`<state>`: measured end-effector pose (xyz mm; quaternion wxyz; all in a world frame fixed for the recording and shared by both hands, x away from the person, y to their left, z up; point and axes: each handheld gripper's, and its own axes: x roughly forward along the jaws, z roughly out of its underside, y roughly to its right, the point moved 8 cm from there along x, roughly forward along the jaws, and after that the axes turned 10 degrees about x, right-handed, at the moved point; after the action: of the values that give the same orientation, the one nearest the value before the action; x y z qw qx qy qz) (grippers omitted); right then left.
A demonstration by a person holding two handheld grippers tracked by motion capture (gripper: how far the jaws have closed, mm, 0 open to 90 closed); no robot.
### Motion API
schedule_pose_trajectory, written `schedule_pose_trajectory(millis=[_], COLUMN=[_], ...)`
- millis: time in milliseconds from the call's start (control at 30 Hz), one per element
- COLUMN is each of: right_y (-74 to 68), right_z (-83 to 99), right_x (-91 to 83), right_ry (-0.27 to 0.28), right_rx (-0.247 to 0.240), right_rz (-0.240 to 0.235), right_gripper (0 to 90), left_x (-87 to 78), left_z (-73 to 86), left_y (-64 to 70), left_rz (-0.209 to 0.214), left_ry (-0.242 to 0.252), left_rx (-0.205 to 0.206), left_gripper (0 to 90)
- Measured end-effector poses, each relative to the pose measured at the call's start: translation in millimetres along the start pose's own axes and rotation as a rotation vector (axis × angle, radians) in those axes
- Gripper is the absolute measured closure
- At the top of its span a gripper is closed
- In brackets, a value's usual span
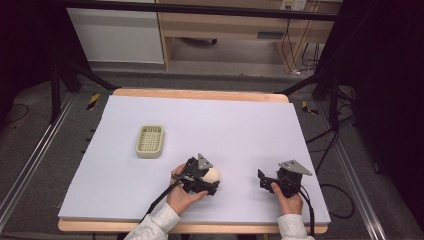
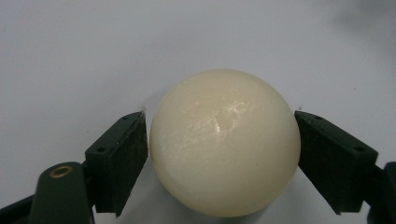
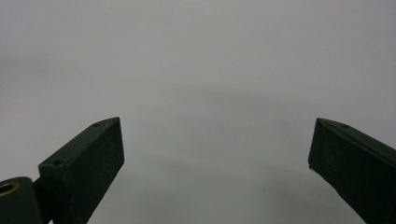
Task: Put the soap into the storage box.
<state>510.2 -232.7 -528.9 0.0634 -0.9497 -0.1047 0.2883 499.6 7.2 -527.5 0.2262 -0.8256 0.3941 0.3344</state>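
Worktop: a pale lavender-grey sheet (image 1: 240, 130) covers a light wooden table; everything sits on it.
Soap dish: a pale green slotted plastic tray (image 1: 150, 141) lies left of the middle, well apart from both grippers.
Right gripper: the black two-jaw tool (image 1: 264, 181) in the person's right hand hovers low near the front edge, towards the right corner; jaws spread wide, nothing between them in the right gripper view.
Left gripper: the black two-jaw tool (image 2: 219, 154) in the left hand is near the front edge, about the middle; its jaws flank the ball on both sides, touching or very nearly so. Whether they press firmly I cannot tell.
Ball: a smooth, cream-white, glossy sphere (image 2: 224, 142) rests on the sheet between the left jaws (image 1: 213, 174).
Risk: flat pads on a round, slick surface meet at small contact points; if the squeeze falls off-centre or is too light, the ball will likely squirt out and roll towards the front edge.
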Motion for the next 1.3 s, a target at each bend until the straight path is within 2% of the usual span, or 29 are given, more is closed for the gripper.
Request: schedule_pose_trajectory(millis=[233, 1300], right_y=[0.0, -0.3], right_z=[0.0, 0.1], right_x=[0.0, 0.1], right_ry=[0.0, -0.002], right_rx=[0.001, -0.001], right_rz=[0.0, 0.001], right_gripper=[3.9, 3.9], left_x=[2.3, 3.7], left_z=[0.9, 2.7], left_y=[0.8, 1.4], left_rz=[-0.005, -0.018], left_ry=[0.002, 0.0], left_rx=[0.0, -0.001], left_gripper=[22.9, 23.4])
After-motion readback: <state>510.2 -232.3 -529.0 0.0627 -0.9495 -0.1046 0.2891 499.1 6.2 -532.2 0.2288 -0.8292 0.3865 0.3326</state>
